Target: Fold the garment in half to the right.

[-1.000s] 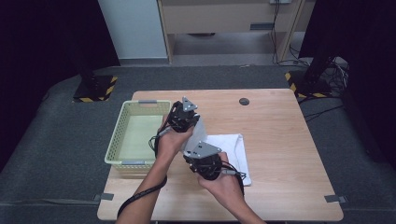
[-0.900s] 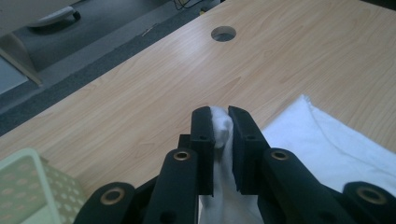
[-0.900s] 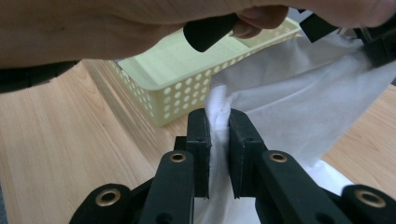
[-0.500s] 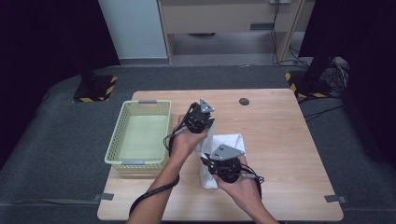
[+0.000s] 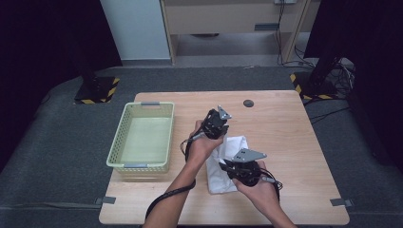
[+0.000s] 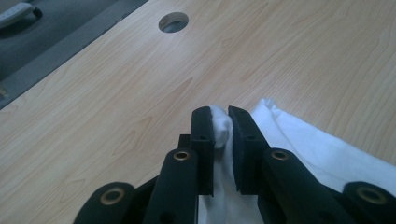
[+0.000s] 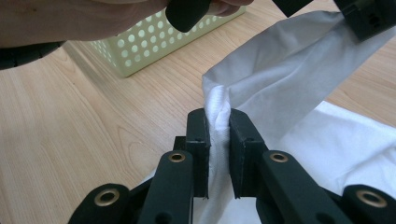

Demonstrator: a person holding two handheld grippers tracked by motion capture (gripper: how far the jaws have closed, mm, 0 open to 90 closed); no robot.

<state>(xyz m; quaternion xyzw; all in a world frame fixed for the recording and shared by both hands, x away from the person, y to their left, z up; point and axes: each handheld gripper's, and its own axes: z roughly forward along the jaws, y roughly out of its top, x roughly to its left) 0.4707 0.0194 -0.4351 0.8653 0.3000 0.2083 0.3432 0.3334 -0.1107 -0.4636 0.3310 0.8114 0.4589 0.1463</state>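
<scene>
A white cloth (image 5: 223, 166) lies partly folded on the wooden table (image 5: 294, 142), right of the basket. My left gripper (image 5: 219, 130) is shut on a bunched corner of the cloth (image 6: 219, 123), just above the tabletop at the cloth's far end. My right gripper (image 5: 228, 167) is shut on another pinched edge of the cloth (image 7: 217, 109), at the near side. In the right gripper view the cloth stretches up from my jaws to the left gripper (image 7: 369, 21) at the top right, with a lower layer spread flat beneath.
A pale green mesh basket (image 5: 124, 142) stands at the table's left side, seen also as the basket (image 7: 154, 44) in the right gripper view. A round cable hole (image 5: 248, 103) sits near the far edge, shown as the hole (image 6: 173, 22). Dark floor surrounds the table.
Both hands have carried the cloth rightward and down, away from the basket. The cloth now spreads over more of the table.
</scene>
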